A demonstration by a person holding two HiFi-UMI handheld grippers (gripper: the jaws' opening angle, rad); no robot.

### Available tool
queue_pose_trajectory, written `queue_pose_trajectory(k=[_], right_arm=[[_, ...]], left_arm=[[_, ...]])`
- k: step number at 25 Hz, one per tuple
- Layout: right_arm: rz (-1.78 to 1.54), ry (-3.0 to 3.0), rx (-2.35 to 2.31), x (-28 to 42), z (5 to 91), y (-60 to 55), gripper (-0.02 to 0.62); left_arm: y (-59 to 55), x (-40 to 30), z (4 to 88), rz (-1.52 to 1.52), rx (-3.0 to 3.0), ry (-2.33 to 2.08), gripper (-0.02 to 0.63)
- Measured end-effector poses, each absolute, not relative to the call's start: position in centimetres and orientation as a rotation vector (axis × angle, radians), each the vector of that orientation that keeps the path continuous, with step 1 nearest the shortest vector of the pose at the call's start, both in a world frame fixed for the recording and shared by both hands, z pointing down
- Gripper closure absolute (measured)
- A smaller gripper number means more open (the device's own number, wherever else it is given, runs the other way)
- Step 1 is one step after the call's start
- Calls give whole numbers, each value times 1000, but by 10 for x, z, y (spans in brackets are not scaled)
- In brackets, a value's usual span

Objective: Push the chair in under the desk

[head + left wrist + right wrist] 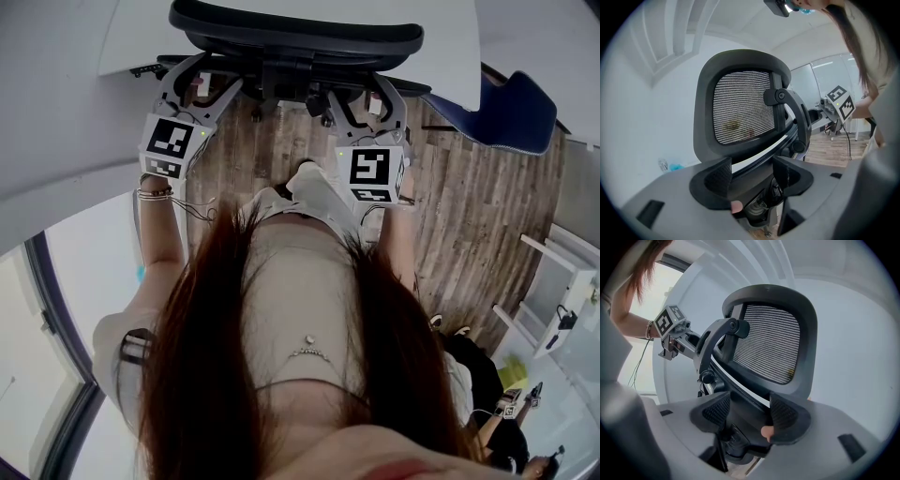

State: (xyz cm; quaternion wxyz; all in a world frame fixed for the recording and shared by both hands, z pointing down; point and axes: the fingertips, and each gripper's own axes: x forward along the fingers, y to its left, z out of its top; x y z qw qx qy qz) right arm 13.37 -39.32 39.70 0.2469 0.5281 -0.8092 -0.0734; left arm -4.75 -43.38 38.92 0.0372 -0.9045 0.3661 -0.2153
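Note:
A black office chair with a mesh backrest [295, 33] stands in front of me, its back rim up against the white desk [141, 28]. My left gripper [211, 80] is open at the left side of the lower back frame. My right gripper [361, 94] is open at the right side. In the left gripper view the mesh backrest [743, 112] rises just ahead, and the left gripper [752, 171] has the chair's lower frame between its jaws. In the right gripper view the backrest [773, 348] stands likewise, and the right gripper [750, 411] straddles the frame. I cannot tell whether the pads touch it.
A blue chair [511, 112] stands to the right, partly under the desk. Wooden floor [469, 216] runs below me. White furniture [562, 281] lines the right side, and another person's legs [487, 394] show at lower right. A curved glass wall [56, 309] is at my left.

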Motion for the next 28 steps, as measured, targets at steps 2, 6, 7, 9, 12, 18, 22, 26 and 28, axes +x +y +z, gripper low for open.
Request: queue_pose_trajectory(k=[2, 6, 7, 9, 12, 18, 22, 26, 28], right_arm=[[-211, -2220, 1438, 134, 395, -394, 318], [-187, -2194, 1442, 137, 397, -391, 318], [-182, -2186, 1444, 138, 398, -391, 318], [-185, -2180, 1446, 139, 398, -390, 319], [-207, -2171, 1456, 139, 399, -387, 319], [-234, -2137, 1473, 139, 400, -387, 319], [-236, -2120, 1477, 139, 402, -386, 327], [-225, -2114, 1490, 141, 402, -385, 329], [-221, -2111, 1501, 141, 399, -383, 350]], left_arm=[[-434, -46, 388, -661, -2775, 1124, 336], [-433, -48, 387, -665, -2776, 1121, 336], [-432, -49, 388, -674, -2776, 1121, 336], [-431, -49, 388, -681, -2774, 1121, 336], [-430, -48, 387, -664, -2765, 1114, 336], [-428, -46, 388, -681, -2747, 1119, 336], [-428, -47, 390, -694, -2739, 1124, 336], [-427, -48, 389, -626, -2747, 1145, 337], [-425, -50, 388, -627, -2739, 1148, 341]])
